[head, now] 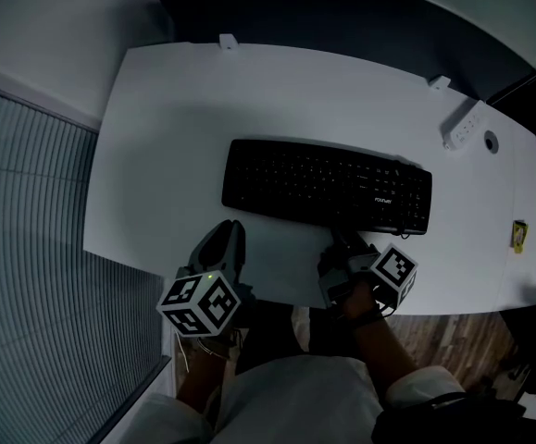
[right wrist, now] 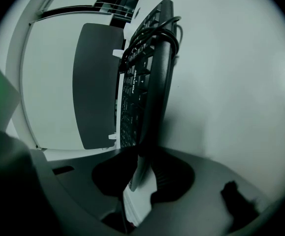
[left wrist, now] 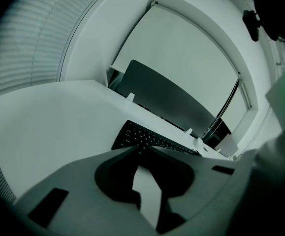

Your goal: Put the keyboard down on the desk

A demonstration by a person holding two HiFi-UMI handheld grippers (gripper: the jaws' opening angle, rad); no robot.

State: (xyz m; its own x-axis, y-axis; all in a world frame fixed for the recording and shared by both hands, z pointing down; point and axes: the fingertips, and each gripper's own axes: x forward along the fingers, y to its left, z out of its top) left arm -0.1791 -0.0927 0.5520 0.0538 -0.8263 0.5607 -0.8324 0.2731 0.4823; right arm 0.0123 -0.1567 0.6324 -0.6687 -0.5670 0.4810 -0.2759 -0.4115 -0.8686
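Head view first: pretty much at the set-down step, keyboard (head: 328,185) flat near the front edge of the desk (head: 175,109); left gripper view next: left gripper (left wrist: 138,150) squeezed together on nothing, just short of it; right gripper view last: right gripper (right wrist: 142,151) pinching its front rim, so probably just needs letting go and backing straight out.

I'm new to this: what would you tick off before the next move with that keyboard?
1. Keyboard lying on the desk: ok by the head view; front edge fully down: cannot tell.
2. Right gripper let go: not ok, jaws clamp the keyboard's front edge.
3. Left gripper clear of the keyboard: ok, jaws together, empty.
4. Cable away from the jaws: ok, wrapped round the keyboard's far end.
5. Bare desk round the keyboard: ok.
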